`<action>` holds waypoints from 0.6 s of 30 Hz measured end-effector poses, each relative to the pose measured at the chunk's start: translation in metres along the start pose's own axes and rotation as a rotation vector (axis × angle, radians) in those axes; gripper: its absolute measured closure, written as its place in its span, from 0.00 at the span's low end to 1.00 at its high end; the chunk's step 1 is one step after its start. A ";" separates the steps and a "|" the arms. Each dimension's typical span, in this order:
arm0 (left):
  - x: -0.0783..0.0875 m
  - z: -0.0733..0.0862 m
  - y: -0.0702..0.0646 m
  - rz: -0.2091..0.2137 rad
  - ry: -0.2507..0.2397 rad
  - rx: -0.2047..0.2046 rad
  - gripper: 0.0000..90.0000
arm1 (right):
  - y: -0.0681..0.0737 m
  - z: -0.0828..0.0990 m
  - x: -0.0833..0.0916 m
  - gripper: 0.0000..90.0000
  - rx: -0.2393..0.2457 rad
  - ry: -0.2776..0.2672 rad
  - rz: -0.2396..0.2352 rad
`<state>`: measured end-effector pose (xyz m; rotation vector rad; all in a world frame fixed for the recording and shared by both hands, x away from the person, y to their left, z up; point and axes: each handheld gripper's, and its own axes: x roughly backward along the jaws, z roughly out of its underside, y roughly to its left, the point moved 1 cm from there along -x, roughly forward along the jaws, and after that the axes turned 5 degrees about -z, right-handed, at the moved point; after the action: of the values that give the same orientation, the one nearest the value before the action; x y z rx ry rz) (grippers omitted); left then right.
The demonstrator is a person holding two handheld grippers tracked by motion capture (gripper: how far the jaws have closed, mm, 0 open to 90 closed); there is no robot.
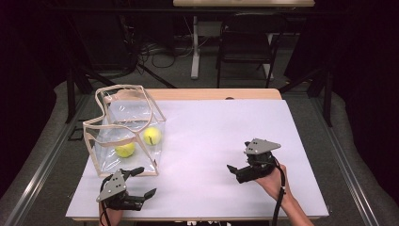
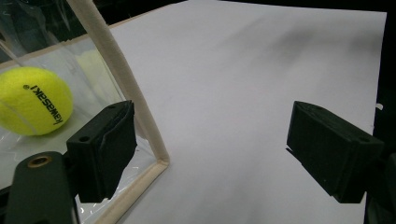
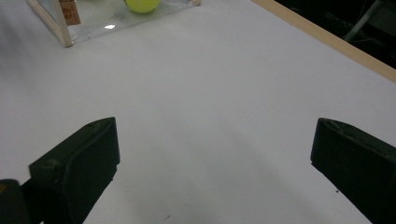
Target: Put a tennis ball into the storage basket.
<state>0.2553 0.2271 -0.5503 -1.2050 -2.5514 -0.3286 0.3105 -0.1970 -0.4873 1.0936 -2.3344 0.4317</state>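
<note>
**Clear bag with two tennis balls sitting just beyond the left fingers**

Transparent plastic, trimmed with a cream edging, is forming the bag (image 1: 123, 129) that is standing on the white surface (image 1: 216, 141) at its left side. Two yellow-green tennis balls are lying inside it: one tennis ball (image 1: 125, 149) toward the near wall, the other ball (image 1: 152, 135) just beside it and slightly farther back.

The left gripper (image 1: 141, 181) is hovering at the near left edge of the surface, directly in front of the bag's near bottom corner, with its fingers spread wide apart and gripping nothing. In the left gripper view, one finger (image 2: 105, 149) is sitting just beside the bag's cream corner seam (image 2: 135, 107), overlapping the clear wall, though whether it is touching cannot be told; the other finger (image 2: 331, 149) is standing well out over bare surface. The near ball (image 2: 33, 100) is showing through the plastic, to the side of the fingers rather than between them.

The right gripper (image 1: 237, 172) is being held in a hand (image 1: 273, 181) at the near right, well apart from the bag, pointing toward it. Its fingers (image 3: 77, 168) are also standing wide apart over bare surface, with the bag's corner (image 3: 63, 28) and one ball (image 3: 142, 4) showing far ahead.
</note>
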 end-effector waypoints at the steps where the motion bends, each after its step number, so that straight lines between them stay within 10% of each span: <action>1: 0.000 0.000 0.000 0.001 0.001 -0.002 0.18 | 0.000 0.002 0.000 0.01 0.001 -0.001 0.003; 18: 0.001 0.000 0.001 -0.002 0.003 -0.003 0.18 | 0.008 0.038 0.006 0.01 -0.024 -0.003 0.019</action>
<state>0.2554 0.2280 -0.5503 -1.2017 -2.5508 -0.3345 0.2891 -0.2144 -0.5148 1.0631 -2.3484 0.4086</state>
